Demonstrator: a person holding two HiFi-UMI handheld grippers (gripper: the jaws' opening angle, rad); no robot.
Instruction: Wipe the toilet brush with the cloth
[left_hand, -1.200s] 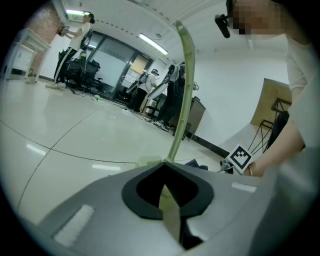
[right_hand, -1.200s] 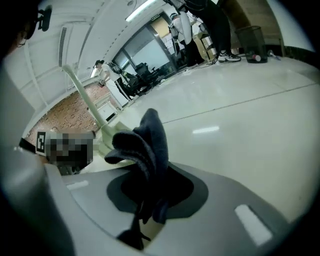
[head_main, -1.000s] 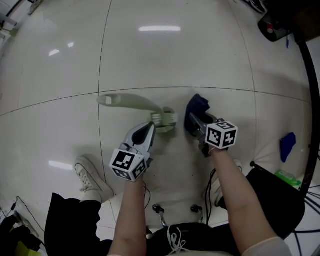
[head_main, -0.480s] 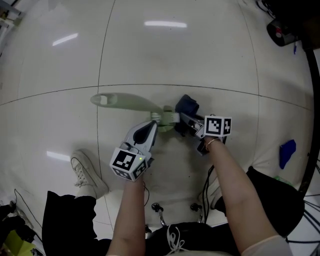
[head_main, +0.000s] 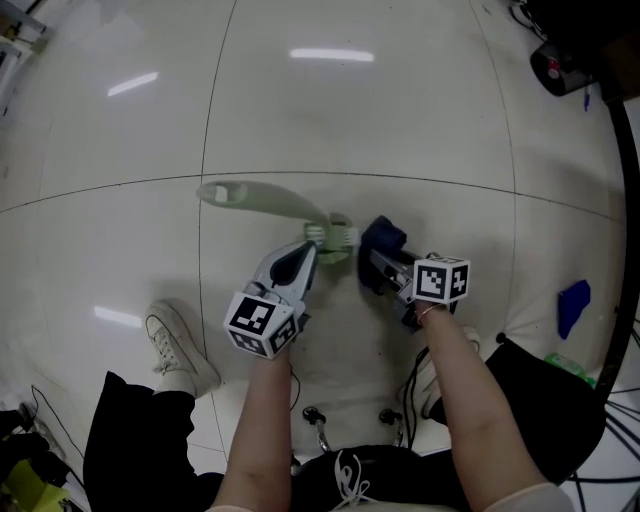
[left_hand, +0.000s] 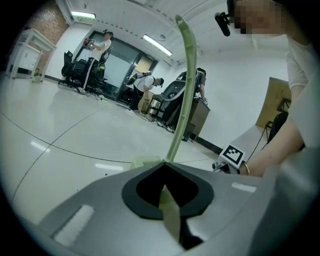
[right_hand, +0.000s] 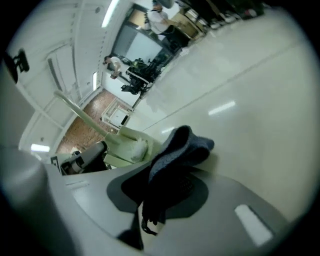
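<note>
Left gripper (head_main: 308, 247) pinches the toilet brush (head_main: 262, 200), right gripper (head_main: 375, 265) pinches the blue cloth (head_main: 384, 237), over glossy white floor (head_main: 350, 110) tiles.

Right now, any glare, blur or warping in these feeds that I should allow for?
Head view: sharp, but glare streaks sit on the glossy floor and tile joints bow. Left gripper view: fisheye, dark corners; toilet brush handle reads clearly. Right gripper view: tilted, soft; the cloth is dark, little detail.

Left gripper (head_main: 312, 246), right gripper (head_main: 376, 262): grey-white shells, black jaw recesses. 2 marker cubes (head_main: 258, 325): white, black squares. Black cable (head_main: 413, 372) by right forearm. Thin bangle (left_hand: 245, 169) at right wrist. Black trousers (head_main: 140, 442), white laced sneaker (head_main: 180, 347), pale short sleeve (head_main: 522, 496).
</note>
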